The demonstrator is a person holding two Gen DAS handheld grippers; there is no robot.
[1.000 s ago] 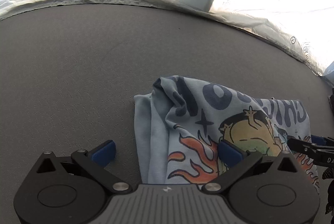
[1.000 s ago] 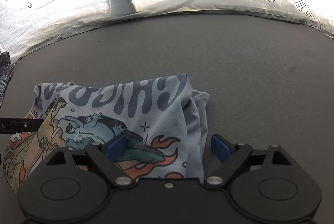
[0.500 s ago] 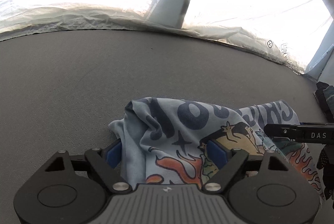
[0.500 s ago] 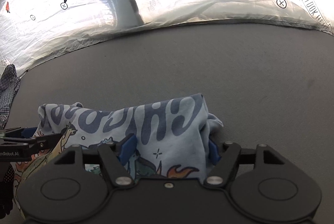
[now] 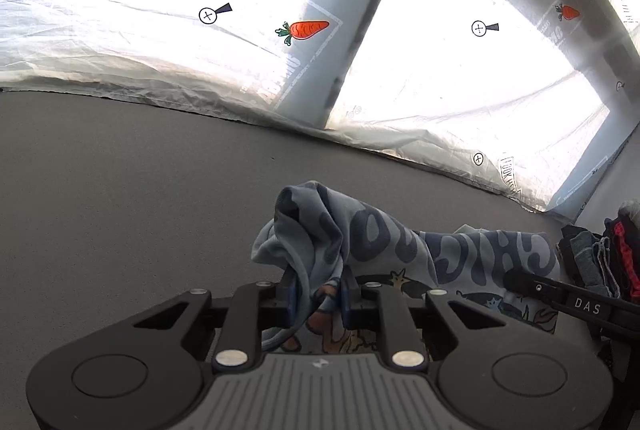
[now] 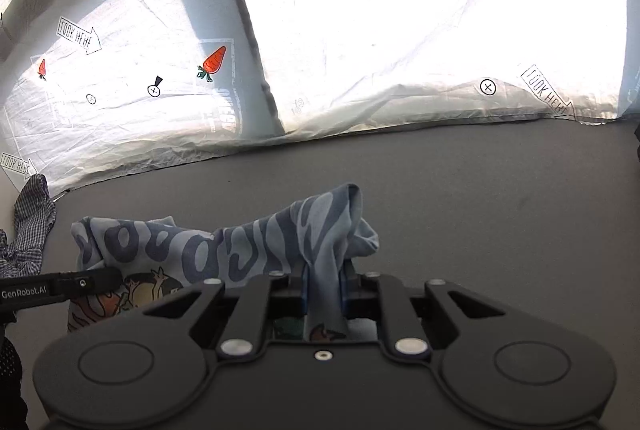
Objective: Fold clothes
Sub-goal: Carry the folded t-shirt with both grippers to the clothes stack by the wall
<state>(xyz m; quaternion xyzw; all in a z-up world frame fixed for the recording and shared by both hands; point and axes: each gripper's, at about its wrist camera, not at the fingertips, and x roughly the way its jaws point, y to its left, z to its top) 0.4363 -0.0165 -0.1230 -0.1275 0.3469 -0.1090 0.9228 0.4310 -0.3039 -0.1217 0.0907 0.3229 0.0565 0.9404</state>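
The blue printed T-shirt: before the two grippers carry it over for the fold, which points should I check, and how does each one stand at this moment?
1. Left gripper shut on the T-shirt: ok, its jaws have just been closing and cloth is pinched between them.
2. Right gripper shut on the T-shirt: ok, jaws also just closing, a fold of cloth between them.
3. Both grips at opposite ends of the same edge: ok.
4. Cloth taut between the grippers: not ok, it sags and bunches.
5. Grey table free ahead: ok.
6. Side piles, dark clothes and checked cloth, apart from the T-shirt: cannot tell.
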